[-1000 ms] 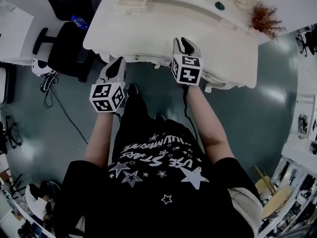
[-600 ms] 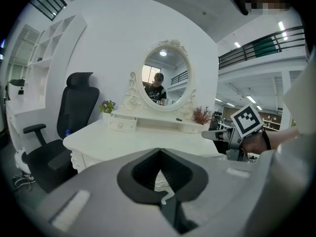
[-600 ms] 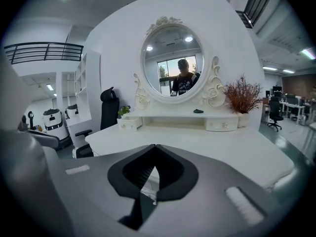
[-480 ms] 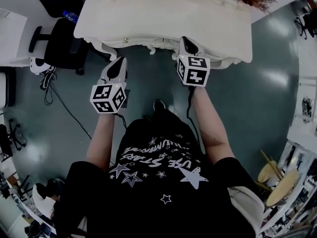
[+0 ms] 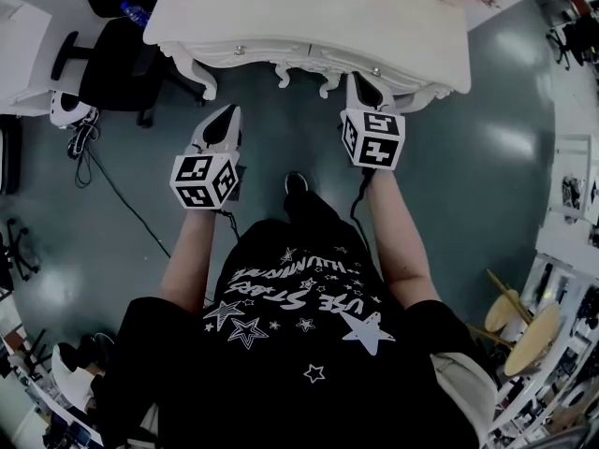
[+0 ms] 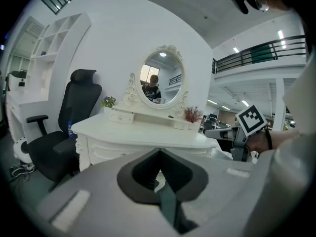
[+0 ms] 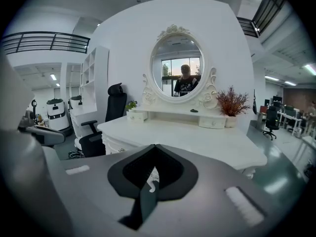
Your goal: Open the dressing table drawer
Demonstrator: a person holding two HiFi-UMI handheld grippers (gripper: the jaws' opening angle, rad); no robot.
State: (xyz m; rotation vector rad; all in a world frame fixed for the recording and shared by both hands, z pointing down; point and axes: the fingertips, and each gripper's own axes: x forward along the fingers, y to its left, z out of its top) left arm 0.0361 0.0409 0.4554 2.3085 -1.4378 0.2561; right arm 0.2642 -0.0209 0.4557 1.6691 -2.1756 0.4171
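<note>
**Dressing table** [image 5: 309, 12]: white, carved. An oval mirror [image 7: 181, 65] and a dried plant [image 7: 232, 102] stand along its back edge. A black office chair [image 5: 122, 64] is just off its left corner.

**Drawer** [image 5: 337, 61]: set under the desk's front edge, toward the right corner. Its front looks flush with the edge, not drawn out. It has a small round knob [image 5: 376, 71]. A second knob [image 5: 241, 50] sits toward the left corner, and which of the two fronts the task means cannot be told.

**Right gripper** [image 5: 363, 84]: tips just short of the front edge, near the right-hand knob. Jaws are pressed together with nothing between them.

**Left gripper** [image 5: 226, 118]: held clear of the front edge, below the left-hand knob. Jaws are likewise pressed together and empty.

**Likely hazards:**
- Jaws this tight would butt against the knob instead of straddling it.
- The knob is small and smooth-looking, so a shallow pinch could slip off under the pull.
- A pull angled toward either corner could bind the drawer in its runners.
- A sudden release could rock the plant at the back edge.
- The person stands close to the front edge, leaving little room for the drawer to travel.
</note>
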